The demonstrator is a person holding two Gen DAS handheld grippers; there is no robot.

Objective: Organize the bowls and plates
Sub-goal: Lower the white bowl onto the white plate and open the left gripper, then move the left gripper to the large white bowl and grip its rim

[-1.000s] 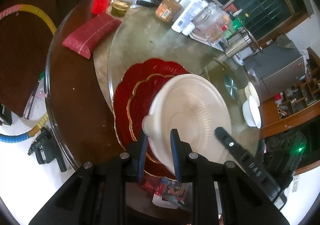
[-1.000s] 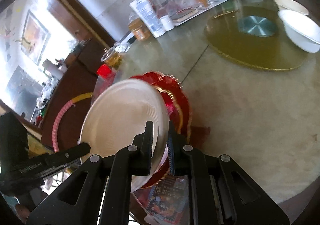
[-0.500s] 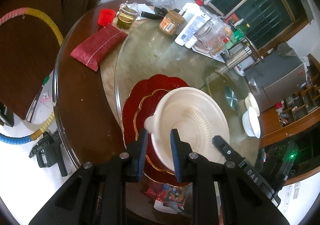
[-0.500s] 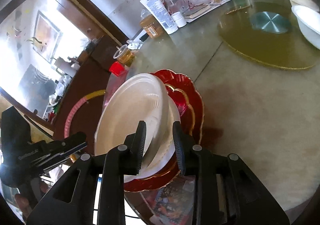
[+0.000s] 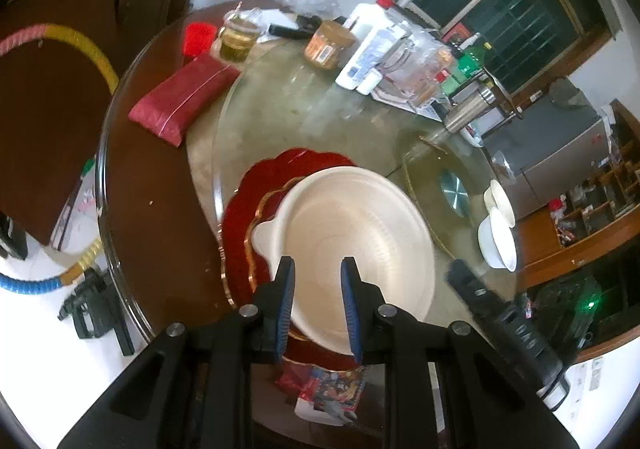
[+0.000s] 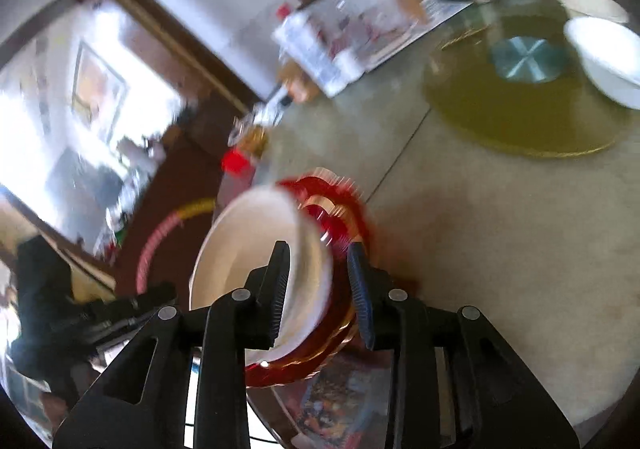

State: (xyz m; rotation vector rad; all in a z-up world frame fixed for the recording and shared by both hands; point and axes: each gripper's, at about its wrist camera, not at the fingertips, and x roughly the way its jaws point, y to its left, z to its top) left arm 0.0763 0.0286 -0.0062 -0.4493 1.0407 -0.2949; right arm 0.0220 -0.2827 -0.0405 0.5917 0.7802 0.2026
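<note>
- Cream plate (image 5: 356,245): lies on top of the red plates at the near edge of the tabletop, small lug handle toward the left in the left wrist view.
- Red plates (image 5: 256,205): scalloped, gold-rimmed, stacked beneath the cream plate; rim overhangs a printed packet (image 5: 336,389) at the table's near edge.
- Left gripper (image 5: 316,305): jaws part-way apart, straddling the near rim of the cream plate; whether the pads press on the rim cannot be told.
- Right gripper (image 6: 320,285): jaws have just been opening; the plates' edges sit in the gap between them, with the pads apparently clear of them. View blurred.
- White bowls (image 5: 498,233): two, touching, at the far right edge of the glass turntable (image 5: 320,121).
- Red cushion-like pack (image 5: 184,97): on the dark wood tabletop (image 5: 160,209), far left.
- Bottles and jars (image 5: 372,49): clustered along the far edge.
</note>
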